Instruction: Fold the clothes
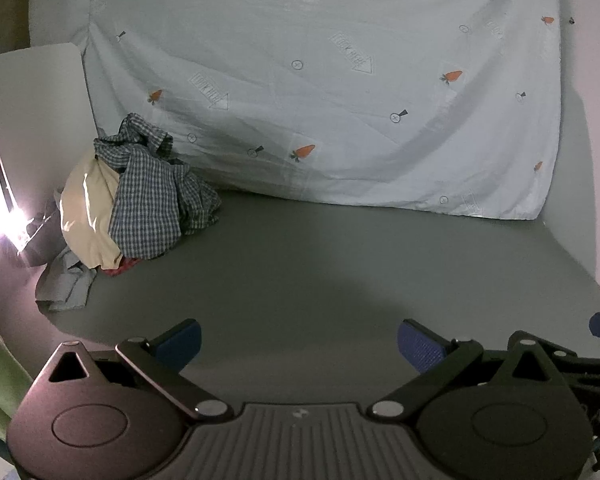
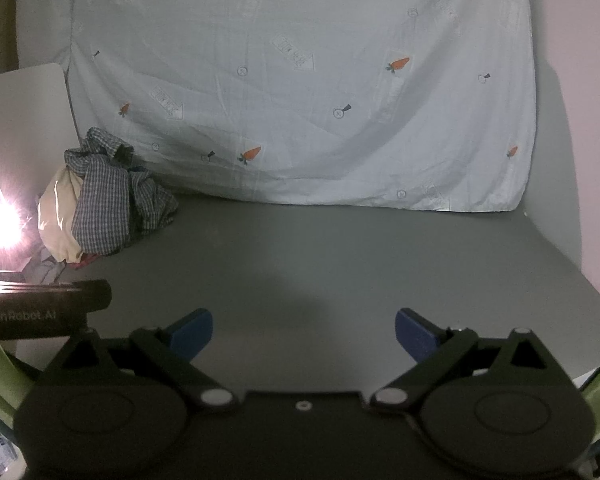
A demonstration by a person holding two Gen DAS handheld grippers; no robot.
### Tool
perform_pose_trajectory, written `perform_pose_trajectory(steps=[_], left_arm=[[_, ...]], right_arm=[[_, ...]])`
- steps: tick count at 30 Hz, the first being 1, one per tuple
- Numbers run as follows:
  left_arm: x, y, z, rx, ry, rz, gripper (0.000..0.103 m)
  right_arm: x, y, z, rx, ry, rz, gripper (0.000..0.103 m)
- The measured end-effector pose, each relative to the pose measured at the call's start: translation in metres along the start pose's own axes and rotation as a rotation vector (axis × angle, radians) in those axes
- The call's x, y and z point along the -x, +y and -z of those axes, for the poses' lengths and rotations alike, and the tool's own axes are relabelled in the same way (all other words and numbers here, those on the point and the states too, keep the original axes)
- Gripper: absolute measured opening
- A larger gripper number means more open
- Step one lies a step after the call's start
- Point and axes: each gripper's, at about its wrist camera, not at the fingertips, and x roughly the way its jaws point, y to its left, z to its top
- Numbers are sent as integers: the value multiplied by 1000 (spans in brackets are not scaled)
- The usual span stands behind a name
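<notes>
Grey tabletop [image 1: 340, 264] is filling the middle of both views, with a pale sheet printed with carrots [image 1: 320, 80] hanging as a backdrop along its far edge. At the far left corner of the table, a heap of clothes [image 1: 140, 196] is lying bunched against the sheet: a blue-and-white checked shirt [image 1: 148, 200] is draping over a cream garment [image 1: 86, 216], with a grey piece [image 1: 66, 280] spilling toward the near edge and a scrap of red showing underneath. The heap is crumpled, so no clear long axis or direction can be told. The left gripper [image 1: 298, 340] is hovering over the bare table with its jaws spread wide and nothing between them; the heap is sitting well apart, ahead and to its left. The right gripper [image 2: 304, 330] is likewise standing wide and empty, with the clothes [image 2: 104, 204] far off to its front left. A bright glare [image 2: 0, 216] is flaring at the left edge.
</notes>
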Motion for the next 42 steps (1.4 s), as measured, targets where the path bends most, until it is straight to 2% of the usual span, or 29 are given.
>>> perform_pose_trajectory(steps=[20, 42], left_arm=[[-7, -1, 8, -18, -3, -7, 103], [-8, -2, 4, -20, 9, 1, 103]], right_arm=[[1, -5, -2, -7, -9, -10, 99], [-3, 1, -5, -9, -4, -1, 99]])
